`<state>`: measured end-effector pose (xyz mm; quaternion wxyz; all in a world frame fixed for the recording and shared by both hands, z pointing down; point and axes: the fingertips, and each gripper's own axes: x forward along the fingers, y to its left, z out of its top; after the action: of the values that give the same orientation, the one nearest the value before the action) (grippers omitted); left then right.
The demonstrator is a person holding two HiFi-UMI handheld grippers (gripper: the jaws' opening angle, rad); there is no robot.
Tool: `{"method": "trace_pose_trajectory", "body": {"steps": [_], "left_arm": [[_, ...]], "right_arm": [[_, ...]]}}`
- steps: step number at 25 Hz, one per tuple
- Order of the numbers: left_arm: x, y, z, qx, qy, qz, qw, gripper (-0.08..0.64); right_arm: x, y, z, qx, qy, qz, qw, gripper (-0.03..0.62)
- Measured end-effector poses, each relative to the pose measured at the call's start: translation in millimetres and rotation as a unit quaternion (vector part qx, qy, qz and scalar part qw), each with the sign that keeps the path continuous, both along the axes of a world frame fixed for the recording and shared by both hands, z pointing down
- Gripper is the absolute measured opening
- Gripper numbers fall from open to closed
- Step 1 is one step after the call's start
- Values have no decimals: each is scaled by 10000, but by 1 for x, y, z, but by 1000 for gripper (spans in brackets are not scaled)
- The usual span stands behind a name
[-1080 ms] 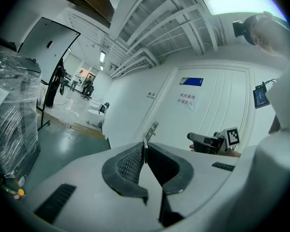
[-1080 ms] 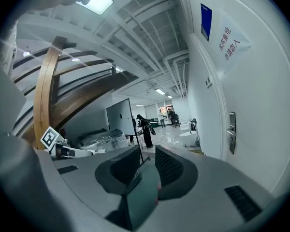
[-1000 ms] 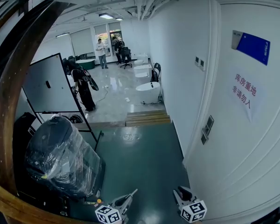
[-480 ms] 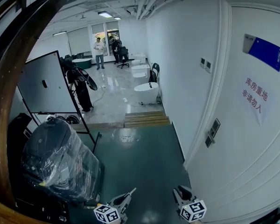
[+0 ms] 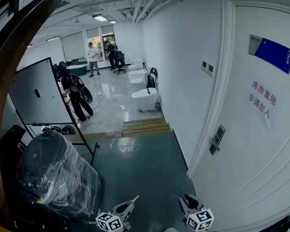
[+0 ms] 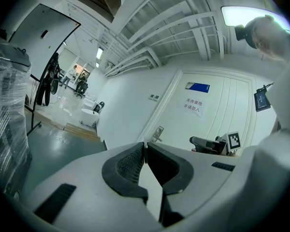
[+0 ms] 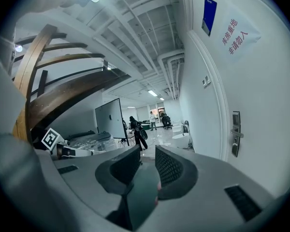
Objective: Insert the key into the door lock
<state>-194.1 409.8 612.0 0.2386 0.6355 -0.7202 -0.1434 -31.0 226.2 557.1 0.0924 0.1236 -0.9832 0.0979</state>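
**Head view:** the left gripper (image 5: 134, 200) and the right gripper (image 5: 185, 201) poke in at the bottom edge, side by side and apart, above the green floor (image 5: 145, 163). The white door (image 5: 261, 168) fills the right side. The door lock (image 5: 216, 139), a plate with a lever handle, sits at the door's left edge about halfway up, well apart from both grippers. A blue sign (image 5: 270, 52) and a paper notice (image 5: 261, 103) hang higher on the door.

**Left gripper view:** the left gripper (image 6: 145, 145) has its jaws pressed together, the ribbed pads (image 6: 130, 161) meeting at the tips. Whether the key is nipped between them I cannot tell. The door lock (image 6: 158, 133) shows just above the tips, at a distance.

**Right gripper view:** the right gripper (image 7: 147, 152) has its jaws standing apart with a clear gap. Its pads (image 7: 169, 166) touch nothing, and only floor shows between them. The door lock (image 7: 236, 133) stands off to the right, on the door's edge.
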Motion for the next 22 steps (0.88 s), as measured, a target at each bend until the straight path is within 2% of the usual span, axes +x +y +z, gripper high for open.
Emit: {"method": "trace_pose_trajectory", "body": {"steps": [13,18,22], "left_arm": [[-4,-107,-3,-31,175,200,9996,31],[6,-149,-19,-12,-16,363,9993,31],[17,-166,-8,-93,115,424,9990,31]], "right_arm": [[7,-111,-29,168,-67,262,9995,97],[16,-144,-34,175,-75,316,9993,97],[22,-160,-29,125,-64,347,9993,97]]}}
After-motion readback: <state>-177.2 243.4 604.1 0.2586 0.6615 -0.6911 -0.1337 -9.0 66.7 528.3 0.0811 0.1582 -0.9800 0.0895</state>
